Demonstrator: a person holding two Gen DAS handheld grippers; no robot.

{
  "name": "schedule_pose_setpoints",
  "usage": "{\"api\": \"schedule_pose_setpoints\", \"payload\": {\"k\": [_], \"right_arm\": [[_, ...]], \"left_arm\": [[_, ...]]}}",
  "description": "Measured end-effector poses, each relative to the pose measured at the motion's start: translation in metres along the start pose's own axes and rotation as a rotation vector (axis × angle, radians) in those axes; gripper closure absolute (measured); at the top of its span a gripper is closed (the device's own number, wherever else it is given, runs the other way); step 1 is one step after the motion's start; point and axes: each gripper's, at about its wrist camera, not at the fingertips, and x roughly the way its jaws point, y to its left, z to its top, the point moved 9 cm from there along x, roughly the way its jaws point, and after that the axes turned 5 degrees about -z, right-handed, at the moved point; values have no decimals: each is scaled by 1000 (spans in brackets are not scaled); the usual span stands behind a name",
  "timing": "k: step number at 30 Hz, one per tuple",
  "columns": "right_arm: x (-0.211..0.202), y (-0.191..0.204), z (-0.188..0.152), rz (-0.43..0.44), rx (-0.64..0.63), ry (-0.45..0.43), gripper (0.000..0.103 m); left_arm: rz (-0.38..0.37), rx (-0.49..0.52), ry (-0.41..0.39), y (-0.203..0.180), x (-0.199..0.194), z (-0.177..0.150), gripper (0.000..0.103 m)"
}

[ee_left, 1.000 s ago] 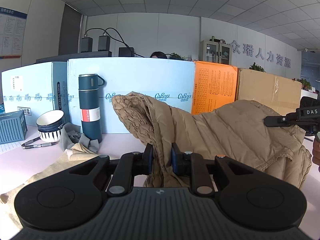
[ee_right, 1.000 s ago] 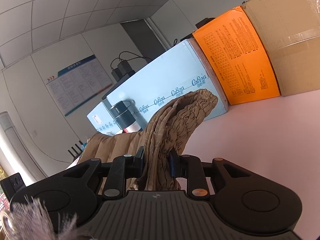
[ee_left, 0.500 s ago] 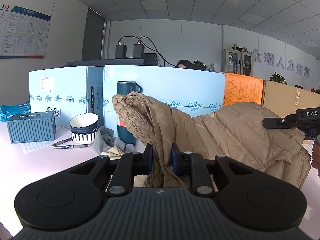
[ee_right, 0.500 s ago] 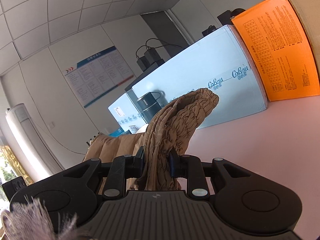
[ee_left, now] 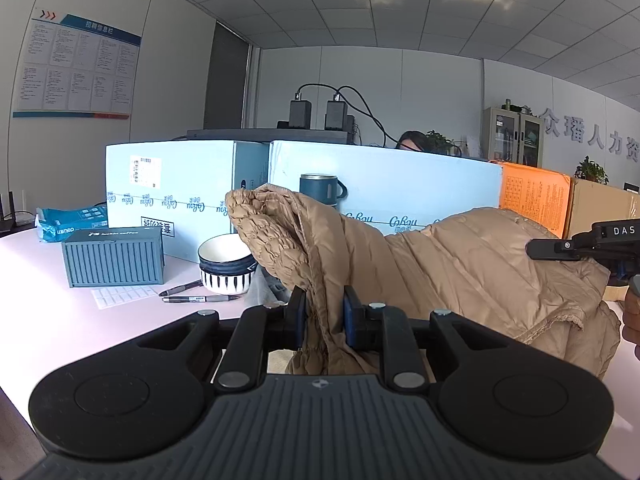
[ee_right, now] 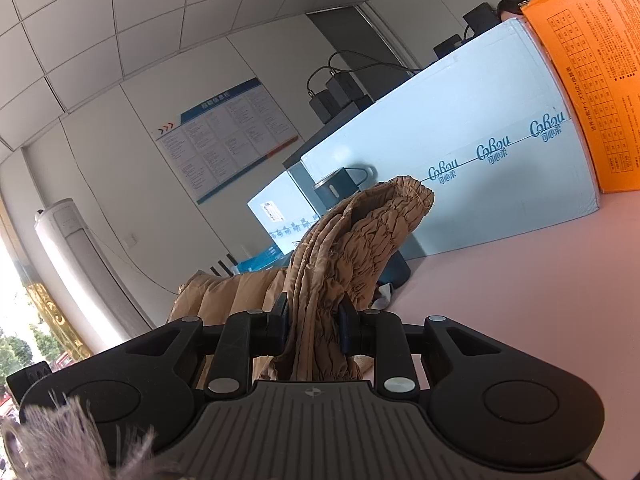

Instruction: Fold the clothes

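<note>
A tan quilted puffer jacket [ee_left: 460, 264] hangs lifted above the pale pink table [ee_left: 60, 320]. My left gripper [ee_left: 323, 312] is shut on a bunched sleeve end of it, whose gathered cuff stands up over the jaws. My right gripper [ee_right: 313, 326] is shut on the other gathered sleeve end [ee_right: 372, 232]; the rest of the jacket trails away to the left behind it. The right gripper also shows at the right edge of the left wrist view [ee_left: 584, 242], at the jacket's far side.
Light blue cartons [ee_left: 380, 196], an orange box [ee_left: 532, 196] and a brown carton line the table's back. A dark blue flask [ee_left: 322, 190], striped bowl [ee_left: 226, 264], grey ribbed box [ee_left: 114, 256], two pens [ee_left: 192, 294] and a grey cloth lie at the left.
Both grippers have swung left with the jacket held; the flask is now partly hidden behind the raised cuff, and more of the table's left side shows. Both grips are unchanged.
</note>
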Motion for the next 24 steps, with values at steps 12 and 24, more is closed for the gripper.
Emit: {"api": "schedule_pose_setpoints", "payload": {"k": [12, 24], "right_arm": [[57, 25, 8, 73, -2, 40, 82], [108, 42, 6, 143, 19, 80, 82]], "left_arm": [[88, -42, -34, 43, -1, 18, 86], [163, -50, -50, 78, -9, 24, 86]]}}
